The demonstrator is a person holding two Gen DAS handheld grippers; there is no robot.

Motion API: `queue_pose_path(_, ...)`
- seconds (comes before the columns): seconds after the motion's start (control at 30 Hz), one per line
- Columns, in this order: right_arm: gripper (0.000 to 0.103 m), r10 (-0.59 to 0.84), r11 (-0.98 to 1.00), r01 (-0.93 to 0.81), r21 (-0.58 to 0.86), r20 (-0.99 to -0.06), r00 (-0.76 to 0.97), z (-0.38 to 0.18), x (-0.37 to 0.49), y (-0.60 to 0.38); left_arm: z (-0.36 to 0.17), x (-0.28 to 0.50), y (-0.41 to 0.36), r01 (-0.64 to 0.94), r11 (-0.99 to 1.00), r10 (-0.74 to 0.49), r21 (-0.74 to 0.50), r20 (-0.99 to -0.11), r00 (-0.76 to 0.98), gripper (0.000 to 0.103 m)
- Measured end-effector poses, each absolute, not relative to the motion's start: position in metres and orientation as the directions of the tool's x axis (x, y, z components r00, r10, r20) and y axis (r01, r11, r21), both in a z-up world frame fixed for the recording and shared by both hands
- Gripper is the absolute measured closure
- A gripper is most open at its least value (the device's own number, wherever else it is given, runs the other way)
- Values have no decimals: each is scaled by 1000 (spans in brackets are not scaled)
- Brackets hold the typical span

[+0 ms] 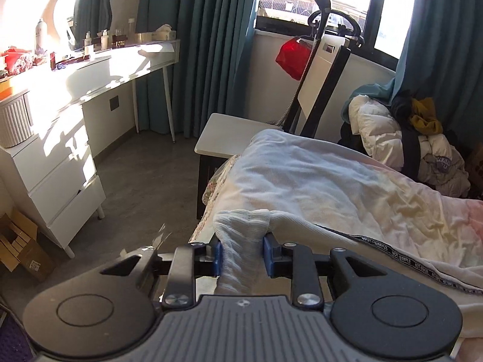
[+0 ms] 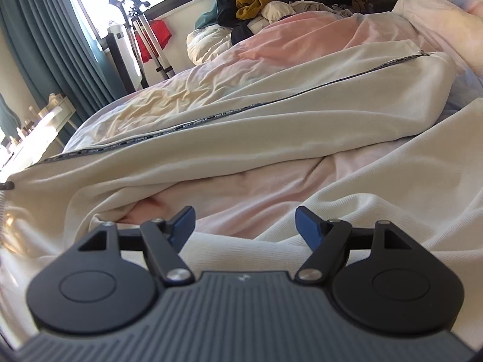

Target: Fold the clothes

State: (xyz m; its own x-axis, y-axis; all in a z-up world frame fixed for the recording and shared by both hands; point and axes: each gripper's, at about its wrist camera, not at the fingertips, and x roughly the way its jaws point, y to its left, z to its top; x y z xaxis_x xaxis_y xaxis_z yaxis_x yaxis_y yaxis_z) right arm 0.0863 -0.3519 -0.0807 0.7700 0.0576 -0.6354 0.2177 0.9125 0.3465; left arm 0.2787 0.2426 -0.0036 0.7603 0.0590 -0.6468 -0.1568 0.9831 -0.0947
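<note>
A cream zip-up jacket (image 2: pixel 271 126) lies spread on the bed, its dark lettered zipper tape (image 2: pixel 229 111) running diagonally. My left gripper (image 1: pixel 243 252) is shut on the jacket's ribbed white cuff or hem (image 1: pixel 241 229), bunched between the blue pads at the bed's near corner. The zipper tape also shows in the left wrist view (image 1: pixel 401 255). My right gripper (image 2: pixel 244 223) is open and empty, low over a fold of the jacket (image 2: pixel 377 211) and the pink sheet (image 2: pixel 241 187).
The bed (image 1: pixel 317 175) has a rumpled pale duvet. A pile of clothes (image 1: pixel 401 129) sits at its far side. A garment steamer (image 1: pixel 323 69), a small white side table (image 1: pixel 229 135), a white dresser (image 1: pixel 54 169), teal curtains and a window stand beyond.
</note>
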Motion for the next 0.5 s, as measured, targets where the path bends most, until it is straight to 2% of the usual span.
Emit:
queue_pose_path(0.17, 28, 28, 918, 234, 319, -642, 766, -85, 91, -353, -38, 307, 237, -201, 978, 112, -49, -688, 717, 73)
queue_pose_path(0.3, 28, 7, 920, 249, 303, -649, 761, -91, 98, -354, -71, 313, 234, -235, 971, 137, -48, -695, 706, 66)
queue_pose_path(0.37, 28, 7, 919, 249, 305, -645, 764, -91, 100, -356, -66, 305, 234, -225, 972, 125, -60, -681, 722, 63)
queue_pose_path(0.43, 28, 11, 914, 251, 318, -639, 769, -91, 102, -359, -52, 292, 232, -194, 978, 95, -76, -666, 740, 53)
queue_pose_path(0.5, 28, 11, 912, 252, 324, -633, 774, -90, 102, -361, -36, 276, 227, -170, 982, 78, -81, -648, 758, 47)
